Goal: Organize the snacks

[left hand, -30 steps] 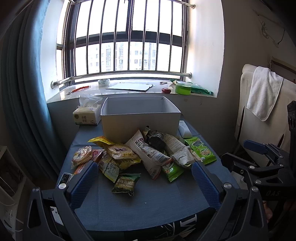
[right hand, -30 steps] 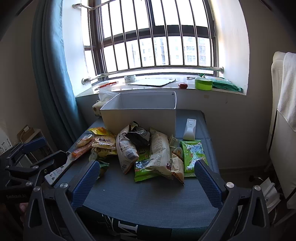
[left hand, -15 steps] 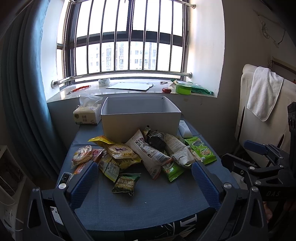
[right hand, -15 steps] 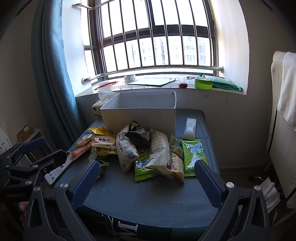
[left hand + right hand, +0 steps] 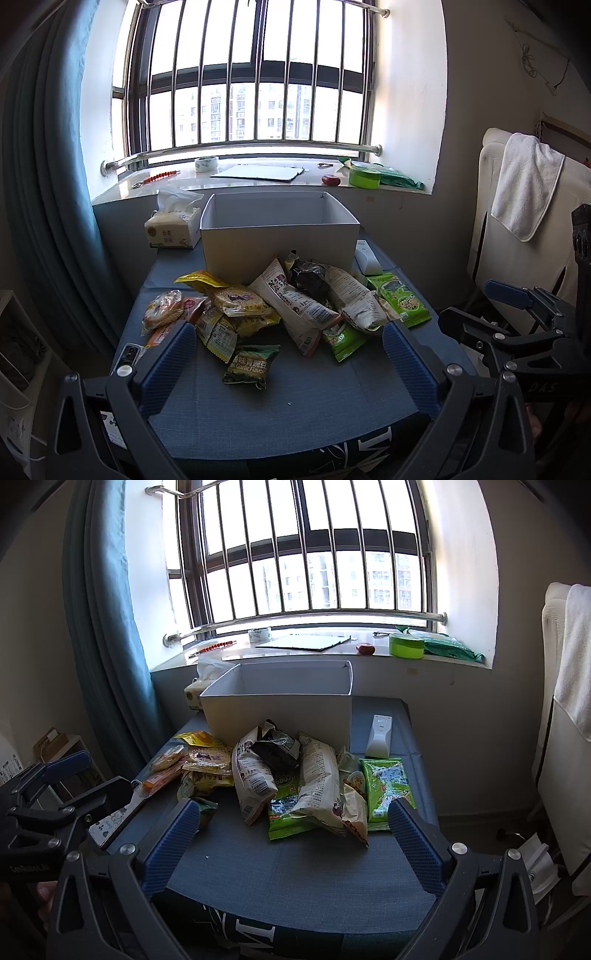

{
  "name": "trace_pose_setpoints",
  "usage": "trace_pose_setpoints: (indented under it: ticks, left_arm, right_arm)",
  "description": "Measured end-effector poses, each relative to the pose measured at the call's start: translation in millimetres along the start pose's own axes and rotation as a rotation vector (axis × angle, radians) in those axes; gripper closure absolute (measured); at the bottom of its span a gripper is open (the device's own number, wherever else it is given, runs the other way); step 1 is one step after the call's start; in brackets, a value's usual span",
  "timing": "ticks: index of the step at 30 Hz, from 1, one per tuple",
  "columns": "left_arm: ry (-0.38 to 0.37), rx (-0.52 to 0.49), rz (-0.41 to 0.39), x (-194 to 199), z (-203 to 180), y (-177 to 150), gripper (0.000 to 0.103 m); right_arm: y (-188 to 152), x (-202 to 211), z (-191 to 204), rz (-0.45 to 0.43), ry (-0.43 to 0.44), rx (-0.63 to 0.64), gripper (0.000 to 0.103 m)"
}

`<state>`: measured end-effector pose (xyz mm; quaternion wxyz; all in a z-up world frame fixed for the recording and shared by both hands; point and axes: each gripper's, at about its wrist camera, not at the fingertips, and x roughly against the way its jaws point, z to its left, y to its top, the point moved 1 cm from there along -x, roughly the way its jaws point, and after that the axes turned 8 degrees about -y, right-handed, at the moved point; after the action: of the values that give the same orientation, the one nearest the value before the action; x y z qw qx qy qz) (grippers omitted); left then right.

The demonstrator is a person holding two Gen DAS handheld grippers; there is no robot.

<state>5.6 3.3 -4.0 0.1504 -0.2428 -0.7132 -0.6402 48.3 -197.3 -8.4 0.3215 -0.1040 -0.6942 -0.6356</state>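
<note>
Progress: nothing sorted yet, by the look of it; all packing remains.

Snacks: loose heap of packets on the blue table, just in front of the box.

Box: grey, open-topped; visible interior bare, floor hidden.

Left gripper: jaws wide apart, holding nothing, short of the heap.

Right gripper: likewise spread, unloaded.

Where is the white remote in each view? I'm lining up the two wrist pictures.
Left wrist: the white remote sits right of centre, mostly hidden, against the grey box's right corner, behind the snack pile.
Right wrist: the white remote lies in full view right of centre, flat on the blue tabletop beside the box.
Shared landmark: the green tub on the windowsill.
</note>
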Motion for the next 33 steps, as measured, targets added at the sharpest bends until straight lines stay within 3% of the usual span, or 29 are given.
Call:
trace_pose_setpoints:
  ticks: [33]
  left_arm:
    - [-0.004, 0.006, 0.003, 0.0, -1.1, -1.9, 0.0]
  right_arm:
    - [-1.9, 0.2, -3.3, 0.009, -0.008, 0.0, 0.0]
